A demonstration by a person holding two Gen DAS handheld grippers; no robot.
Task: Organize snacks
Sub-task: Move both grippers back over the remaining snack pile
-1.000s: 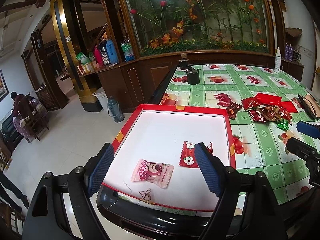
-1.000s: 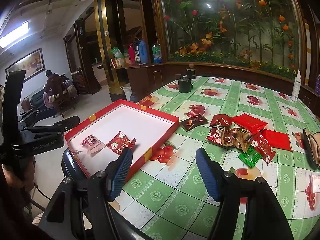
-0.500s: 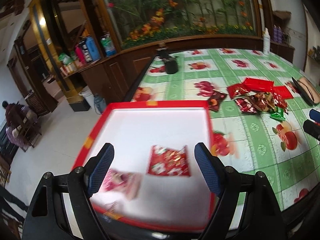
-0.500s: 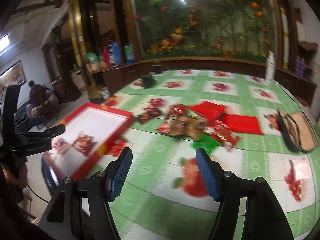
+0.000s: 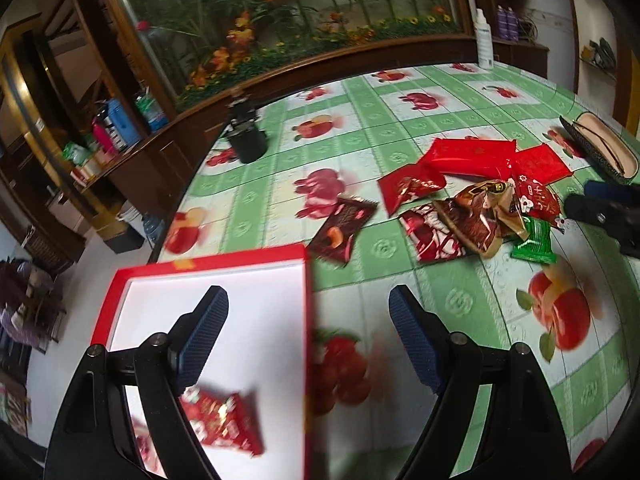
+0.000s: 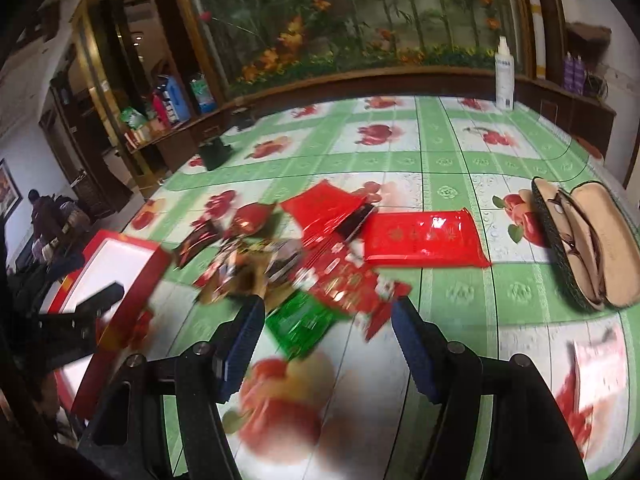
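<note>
A red-rimmed white tray (image 5: 208, 265) lies at the table's left edge with a red flowered snack packet (image 5: 224, 424) in it. A pile of snack packets (image 5: 476, 216) lies to its right, with a dark chocolate packet (image 5: 344, 228) apart and a green packet (image 5: 534, 242) at the near edge. My left gripper (image 5: 308, 340) is open and empty over the tray's right rim. My right gripper (image 6: 328, 344) is open and empty, just short of the green packet (image 6: 302, 320) and the pile (image 6: 320, 248). The tray (image 6: 132, 280) shows at the left.
An open glasses case (image 6: 580, 240) lies at the right of the table. A black pot (image 5: 246, 142) stands at the far left, a white bottle (image 6: 505, 76) at the far edge. A large red packet (image 6: 424, 240) lies beside the pile. The right gripper's tip (image 5: 600, 208) shows at the pile's right.
Both grippers have swung right and forward, from the tray toward the snack pile. The right gripper is now close over the green packet. Both stay open.
</note>
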